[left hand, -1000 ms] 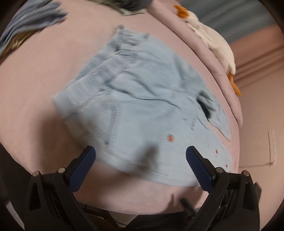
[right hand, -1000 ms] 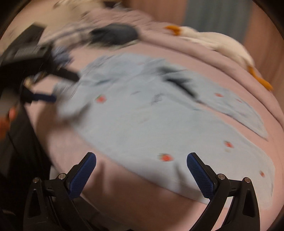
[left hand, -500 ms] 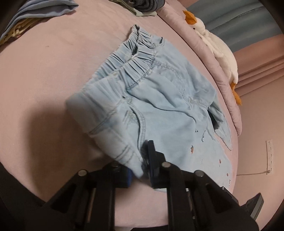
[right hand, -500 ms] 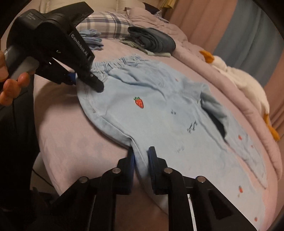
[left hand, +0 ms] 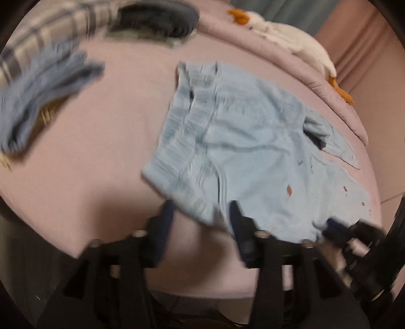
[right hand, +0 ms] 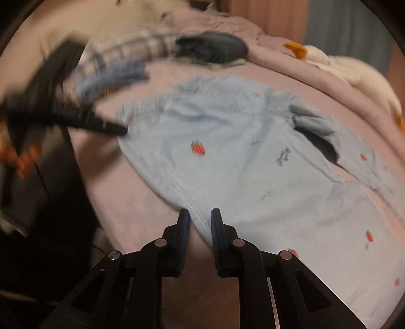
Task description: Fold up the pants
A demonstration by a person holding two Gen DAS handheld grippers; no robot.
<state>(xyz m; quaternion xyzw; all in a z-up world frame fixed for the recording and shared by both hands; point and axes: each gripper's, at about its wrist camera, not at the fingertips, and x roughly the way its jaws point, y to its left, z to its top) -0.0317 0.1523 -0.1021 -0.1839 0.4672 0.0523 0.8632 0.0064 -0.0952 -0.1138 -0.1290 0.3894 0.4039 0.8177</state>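
Light blue denim pants (left hand: pixel 253 151) with small strawberry prints lie on a pink bed (left hand: pixel 114 131), waistband at the far left, legs running right. My left gripper (left hand: pixel 200 215) has its fingers apart around the near waist corner; the view is blurred. My right gripper (right hand: pixel 200 225) has its fingers a narrow gap apart, with the pants' near side edge (right hand: pixel 202 222) between them. The pants (right hand: pixel 240 157) fill the right wrist view, where the left gripper (right hand: pixel 111 129) shows at the waist corner.
A white goose plush (left hand: pixel 291 43) lies on the rolled pink quilt (left hand: pixel 354 119) at the far right. Folded dark clothes (left hand: pixel 157 20), a plaid pillow (left hand: pixel 50 33) and a blue garment (left hand: pixel 45 83) sit at the bed's far left.
My left gripper, shut on the waist corner half a second ago, now has its fingers apart. My right gripper's jaws have parted slightly on the side edge. Both views are motion-blurred.
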